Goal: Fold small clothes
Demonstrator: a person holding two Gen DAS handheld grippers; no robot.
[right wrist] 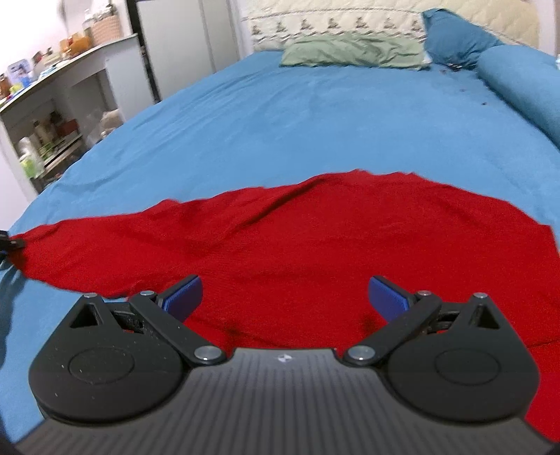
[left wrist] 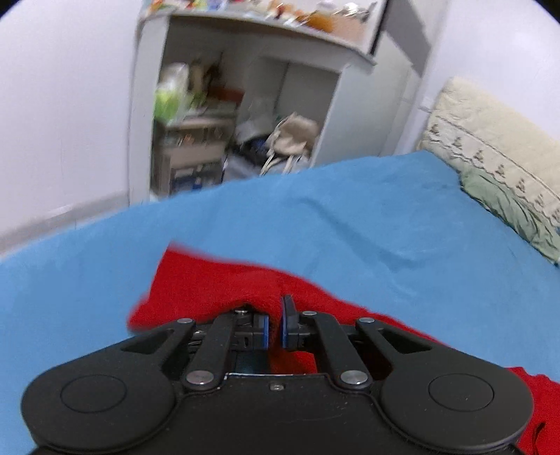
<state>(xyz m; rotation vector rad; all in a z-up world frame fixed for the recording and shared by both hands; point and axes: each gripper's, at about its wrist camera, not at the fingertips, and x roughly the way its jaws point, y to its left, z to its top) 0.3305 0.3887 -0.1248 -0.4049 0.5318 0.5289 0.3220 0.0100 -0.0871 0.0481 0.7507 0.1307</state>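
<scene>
Both tongs are low over the bed. On my left gripper (left wrist: 275, 327) the blue-padded jaws are drawn together with a fold of the red knitted garment (left wrist: 217, 280) bunched up between and around them, so I read it as clamped on the cloth at its left end. My right gripper (right wrist: 284, 297) stands with its jaws spread wide, the blue pads (right wrist: 388, 297) apart and gripping nothing, hovering just above the garment near its near edge.

That red garment lies spread crosswise over the blue bed sheet (right wrist: 280, 115), towards the foot of the bed, rumpled with a few long creases, its far edge running unevenly from side to side. In the right wrist view its left tip is pulled to a point at the frame's left border, where a dark bit of the other gripper just shows.

At the head of the bed I see a pale green pillow (right wrist: 353, 52) against a cream quilted headboard (right wrist: 336, 21). A grey shelf unit (left wrist: 245, 115), cluttered and blurred, stands beside the bed's left edge.
</scene>
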